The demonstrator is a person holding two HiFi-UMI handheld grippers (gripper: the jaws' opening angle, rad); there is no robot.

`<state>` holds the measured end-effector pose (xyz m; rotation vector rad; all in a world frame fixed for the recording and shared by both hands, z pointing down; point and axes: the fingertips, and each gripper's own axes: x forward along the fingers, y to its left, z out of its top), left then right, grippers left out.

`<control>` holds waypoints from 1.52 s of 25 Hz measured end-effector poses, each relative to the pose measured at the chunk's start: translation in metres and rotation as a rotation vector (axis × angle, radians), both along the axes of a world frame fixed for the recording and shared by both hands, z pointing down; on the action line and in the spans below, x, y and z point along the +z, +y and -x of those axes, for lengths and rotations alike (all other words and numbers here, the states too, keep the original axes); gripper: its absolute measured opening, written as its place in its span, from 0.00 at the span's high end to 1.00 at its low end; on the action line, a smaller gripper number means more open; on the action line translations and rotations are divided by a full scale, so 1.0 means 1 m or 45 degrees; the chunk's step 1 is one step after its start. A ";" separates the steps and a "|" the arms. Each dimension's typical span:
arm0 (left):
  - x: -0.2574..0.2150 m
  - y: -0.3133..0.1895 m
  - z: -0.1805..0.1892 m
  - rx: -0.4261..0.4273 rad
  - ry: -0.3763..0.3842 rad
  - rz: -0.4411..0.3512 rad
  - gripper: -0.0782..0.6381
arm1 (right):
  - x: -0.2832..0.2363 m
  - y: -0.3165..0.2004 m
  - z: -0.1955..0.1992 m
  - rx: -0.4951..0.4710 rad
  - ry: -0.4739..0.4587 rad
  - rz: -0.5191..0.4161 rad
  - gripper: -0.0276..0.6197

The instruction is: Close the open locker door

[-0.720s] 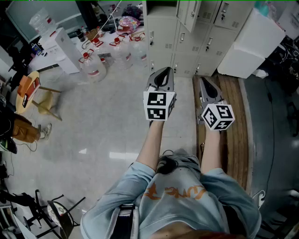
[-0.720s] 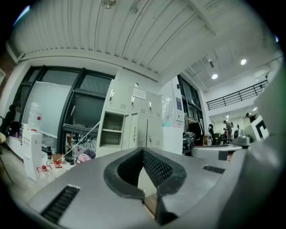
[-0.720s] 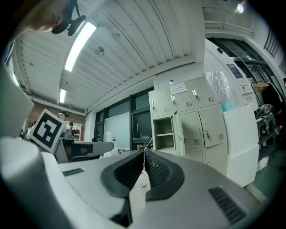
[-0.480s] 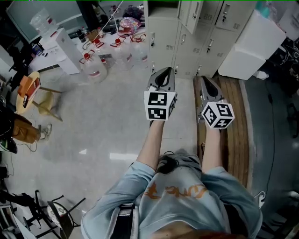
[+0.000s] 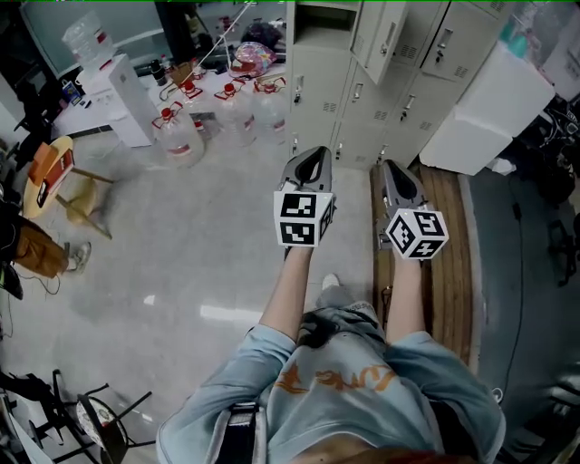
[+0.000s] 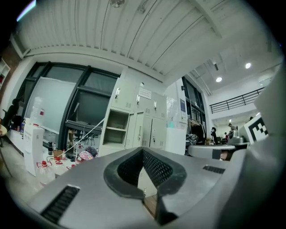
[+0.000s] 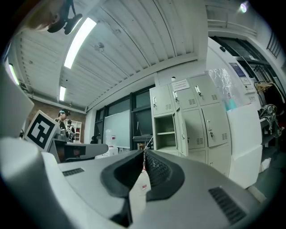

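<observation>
1. The left gripper (image 5: 311, 156) is held level and points toward a bank of pale lockers (image 5: 435, 50). Its jaws are together, with nothing between them.
2. The right gripper (image 5: 391, 169) sits just beside it, also level. Its jaws are pressed together and hold nothing.
3. The locker door (image 5: 379, 34) stands open. It is swung outward from an upper compartment (image 5: 319, 20) at the left end of the bank and hangs at that compartment's right edge.
4. Both grippers are well apart from the door, and neither touches the lockers.
5. In the right gripper view the open door shows nearly edge-on, beside the compartment's shelf.
6. Large water bottles (image 5: 181, 136) stand on the floor (image 5: 181, 263) to the left of the lockers.
7. A wooden platform (image 5: 453, 263) runs along the floor beneath the right gripper, and a white box (image 5: 485, 104) stands against the lockers at the right.
</observation>
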<state>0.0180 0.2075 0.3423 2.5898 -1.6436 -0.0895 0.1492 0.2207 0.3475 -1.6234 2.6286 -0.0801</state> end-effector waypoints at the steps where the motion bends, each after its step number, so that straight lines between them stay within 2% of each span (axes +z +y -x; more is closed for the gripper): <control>1: 0.001 -0.003 -0.001 0.004 0.002 0.006 0.86 | 0.000 -0.004 0.001 -0.004 -0.002 0.003 0.91; 8: 0.014 -0.048 -0.010 0.007 0.001 0.020 0.86 | 0.009 -0.053 -0.008 -0.024 -0.030 -0.008 0.91; 20: -0.015 -0.193 -0.041 0.053 -0.047 -0.007 0.86 | -0.021 -0.208 -0.038 -0.026 -0.110 -0.080 0.91; 26: -0.013 -0.258 -0.065 0.100 -0.065 -0.011 0.86 | -0.022 -0.274 -0.060 0.022 -0.094 -0.095 0.91; 32: -0.017 -0.305 -0.089 0.150 -0.079 -0.045 0.86 | -0.030 -0.325 -0.080 0.056 -0.068 -0.132 0.91; 38: -0.020 -0.343 -0.093 0.142 -0.080 -0.049 0.86 | -0.039 -0.361 -0.086 0.010 -0.098 -0.169 0.91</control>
